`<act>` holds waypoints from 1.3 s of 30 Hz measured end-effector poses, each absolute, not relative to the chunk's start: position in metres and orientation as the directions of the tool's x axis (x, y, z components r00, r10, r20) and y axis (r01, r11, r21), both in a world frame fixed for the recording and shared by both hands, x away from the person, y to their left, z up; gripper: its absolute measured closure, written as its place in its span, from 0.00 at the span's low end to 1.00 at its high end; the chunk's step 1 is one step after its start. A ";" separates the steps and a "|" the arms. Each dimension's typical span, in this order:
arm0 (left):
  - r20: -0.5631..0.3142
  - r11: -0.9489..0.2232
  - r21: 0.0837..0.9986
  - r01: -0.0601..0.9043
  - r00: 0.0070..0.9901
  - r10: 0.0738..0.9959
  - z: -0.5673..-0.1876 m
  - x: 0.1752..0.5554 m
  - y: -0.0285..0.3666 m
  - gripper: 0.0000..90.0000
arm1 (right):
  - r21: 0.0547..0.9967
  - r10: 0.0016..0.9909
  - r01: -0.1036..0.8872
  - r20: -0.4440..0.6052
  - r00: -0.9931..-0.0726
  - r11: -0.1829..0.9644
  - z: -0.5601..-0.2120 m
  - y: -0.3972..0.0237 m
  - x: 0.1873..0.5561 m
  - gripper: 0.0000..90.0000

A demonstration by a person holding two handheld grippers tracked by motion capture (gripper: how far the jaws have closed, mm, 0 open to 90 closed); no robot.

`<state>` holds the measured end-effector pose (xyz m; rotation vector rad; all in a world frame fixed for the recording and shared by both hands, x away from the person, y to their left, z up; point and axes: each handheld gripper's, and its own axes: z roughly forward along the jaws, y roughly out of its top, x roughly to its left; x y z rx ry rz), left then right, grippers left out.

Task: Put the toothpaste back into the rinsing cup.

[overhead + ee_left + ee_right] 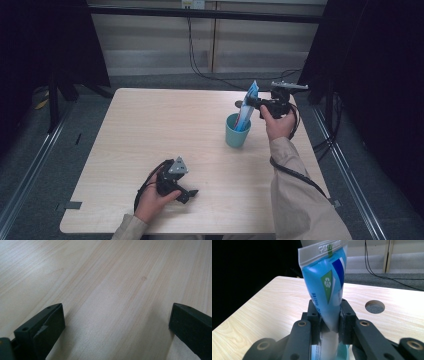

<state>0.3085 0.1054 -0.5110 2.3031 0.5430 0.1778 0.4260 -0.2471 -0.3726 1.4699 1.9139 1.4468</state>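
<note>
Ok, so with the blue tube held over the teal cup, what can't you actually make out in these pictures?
- Tube, right gripper view: its lower end is blurred behind the right gripper, so the cap cannot be made out.
- Cup, high view: its inside is hidden by its wall and the tube, so how deep the tube sits is unclear.
- Tube print, high view: too small to read.
- Left gripper, left gripper view: body cut off by the bottom edge.

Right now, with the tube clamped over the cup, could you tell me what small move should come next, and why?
Probably open the right gripper: its jaws clamp the blue tube, whose lower end already sits inside the teal cup, so it should stay propped there.
</note>
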 end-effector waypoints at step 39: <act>-0.034 -0.627 0.706 0.330 0.900 0.435 -0.511 0.308 0.105 0.00 | 0.834 0.865 0.549 0.313 -0.391 -0.053 -0.397 -0.239 0.420 0.83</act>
